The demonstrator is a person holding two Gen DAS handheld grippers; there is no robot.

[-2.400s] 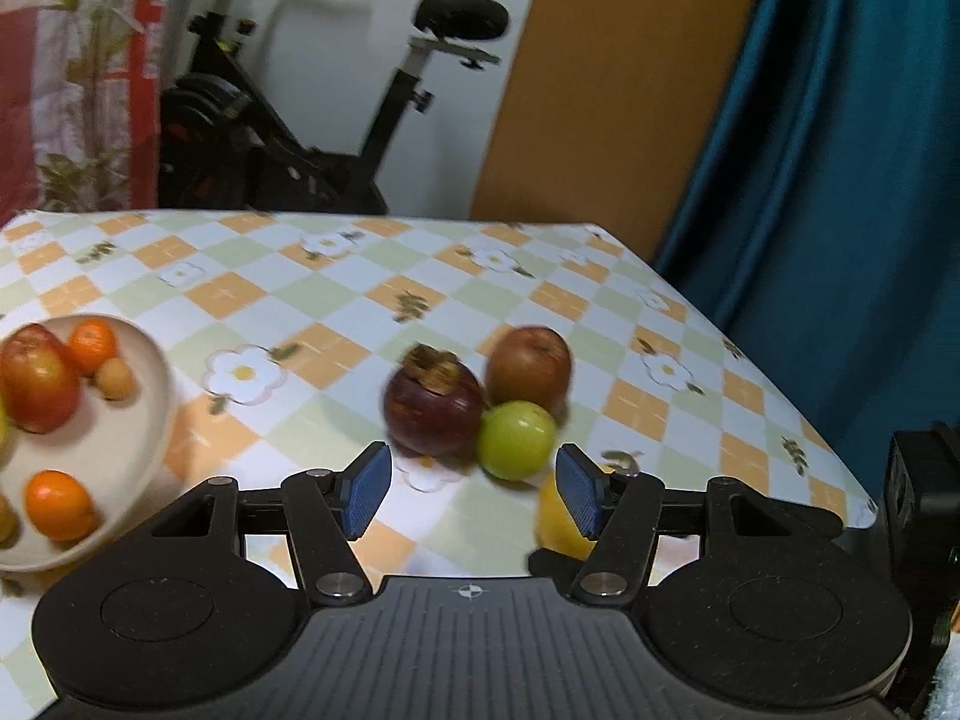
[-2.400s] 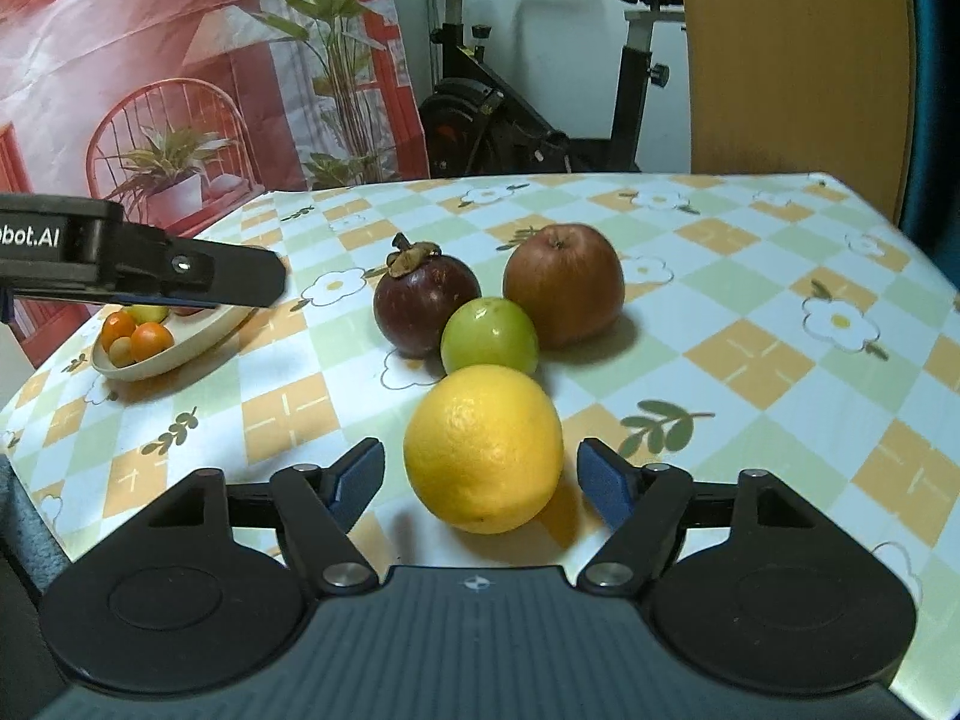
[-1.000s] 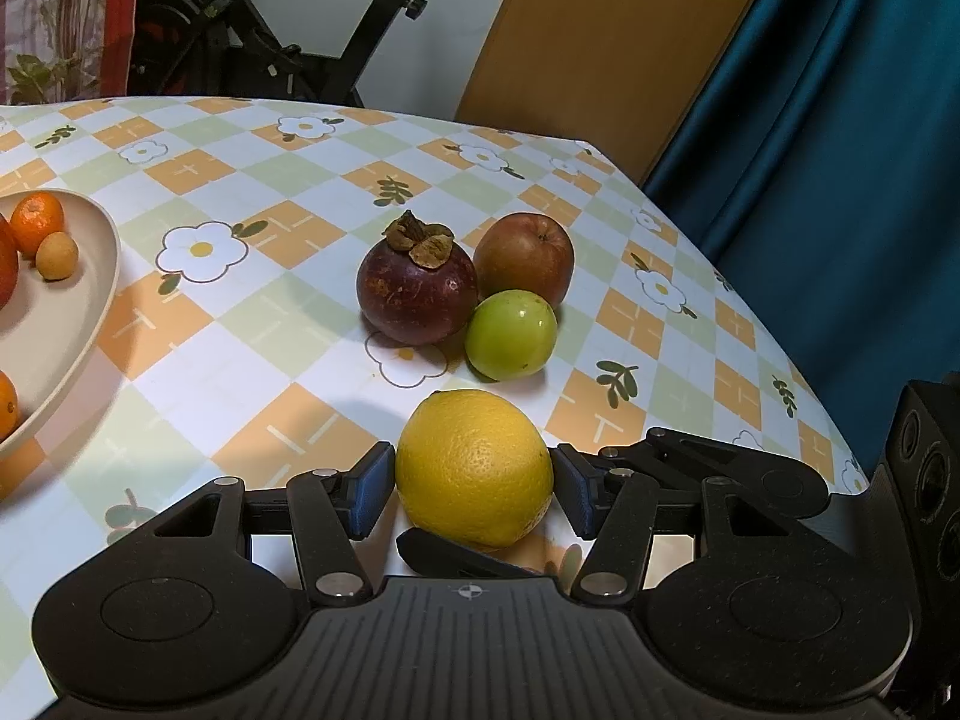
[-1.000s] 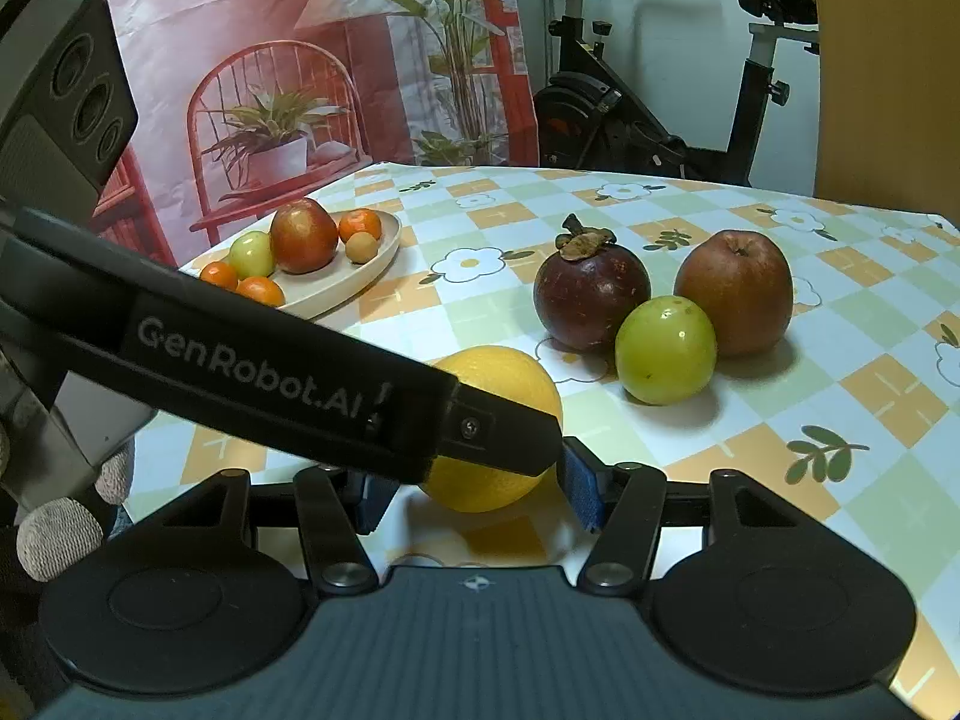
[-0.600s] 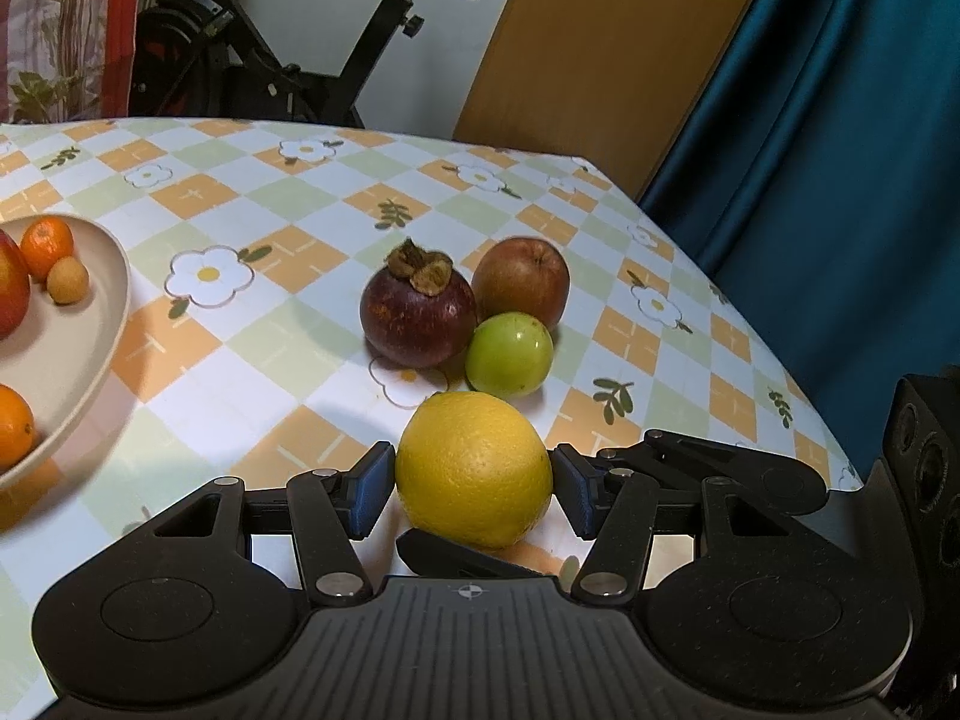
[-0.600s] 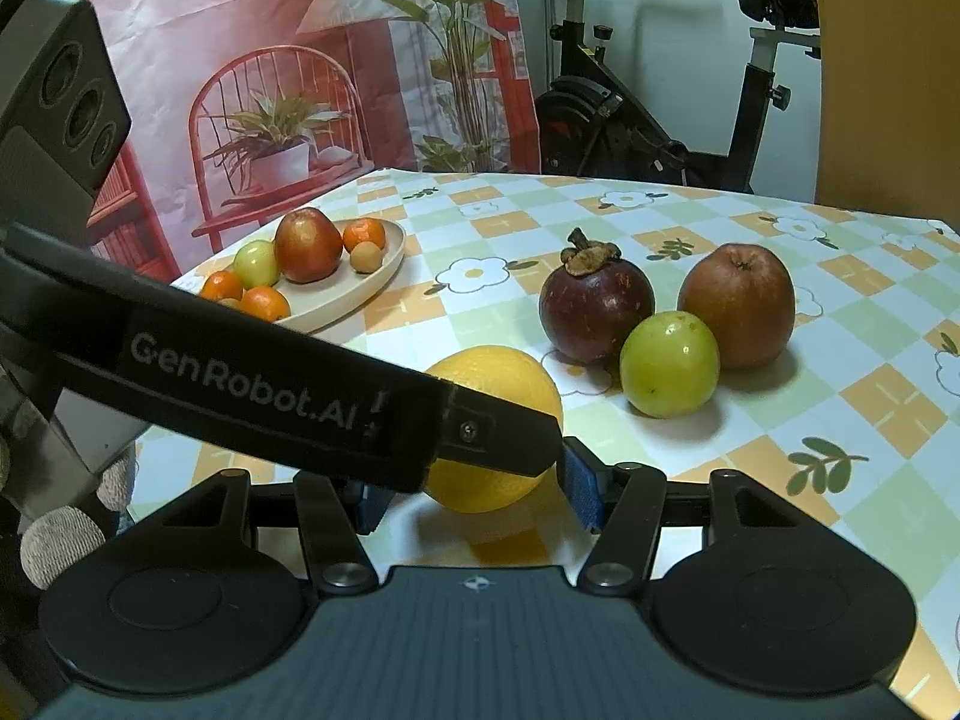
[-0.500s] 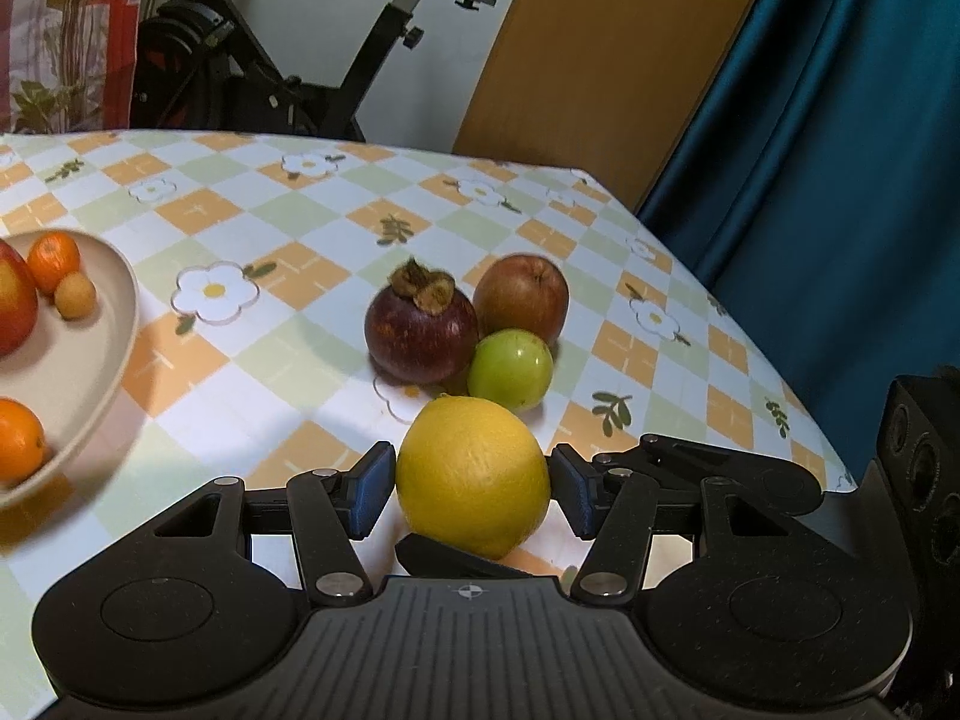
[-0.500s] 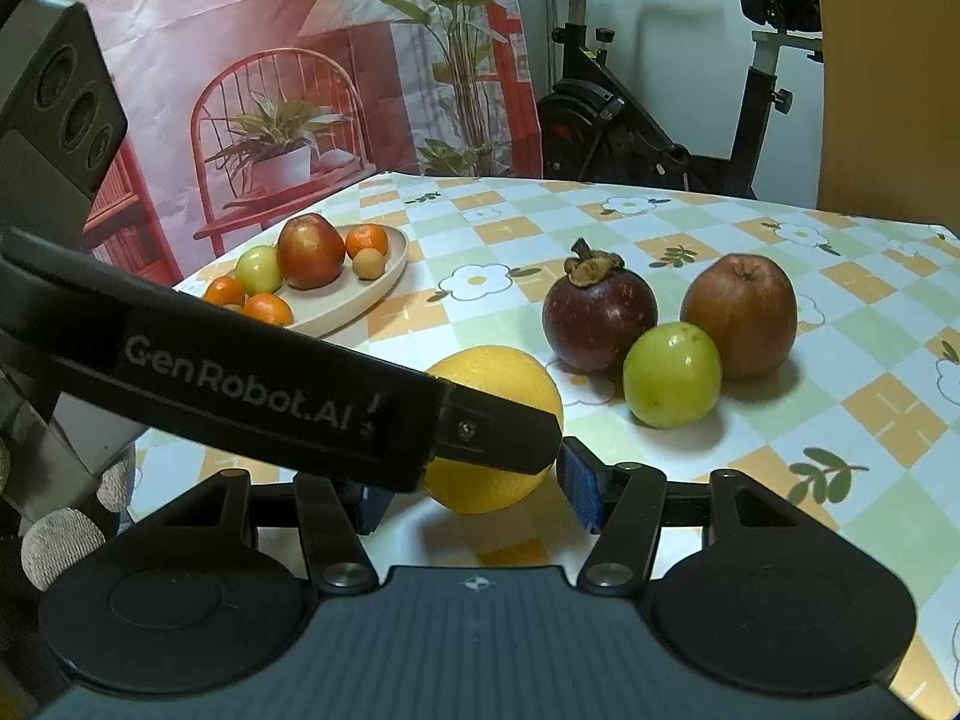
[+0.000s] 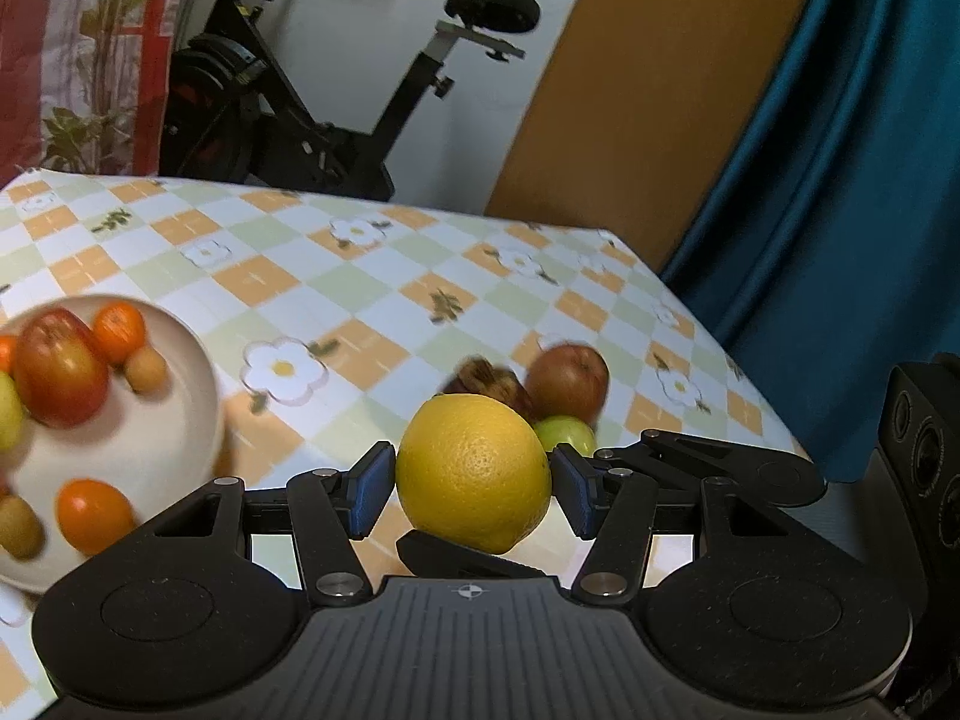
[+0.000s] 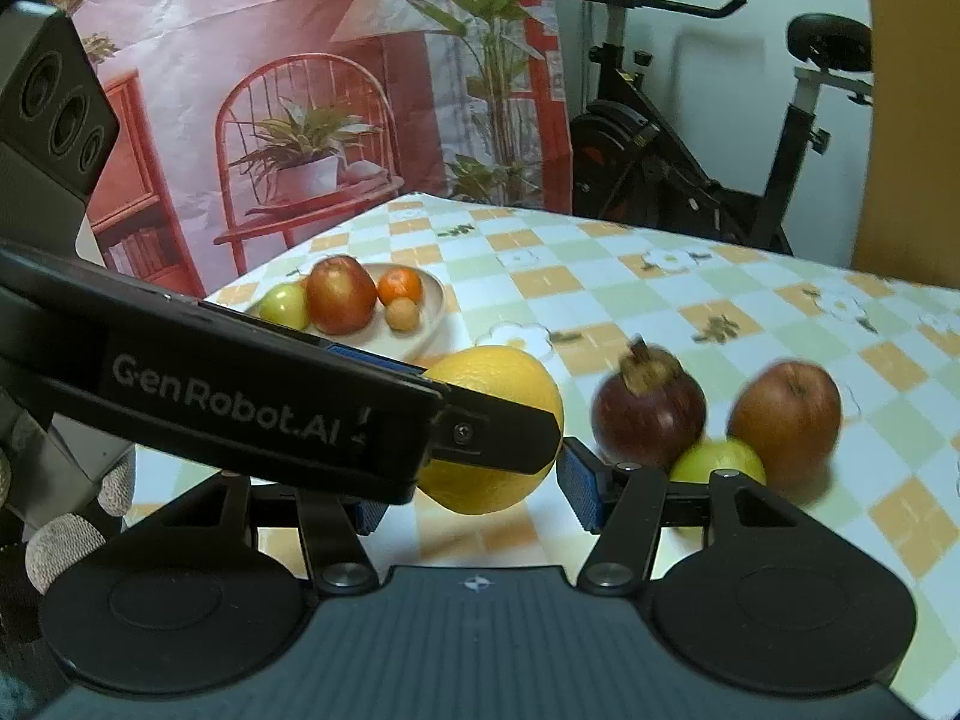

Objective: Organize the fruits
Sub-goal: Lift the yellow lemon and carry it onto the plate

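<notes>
Both grippers, left gripper point(image 9: 474, 489) and right gripper point(image 10: 474, 489), half-open and clamped on the lemon point(image 9: 474, 471), lifted off the table point(image 9: 372, 276) near the plate point(image 9: 180, 420). Firm, round, waxy, moderately heavy: could roll; grip across the widest middle.
</notes>
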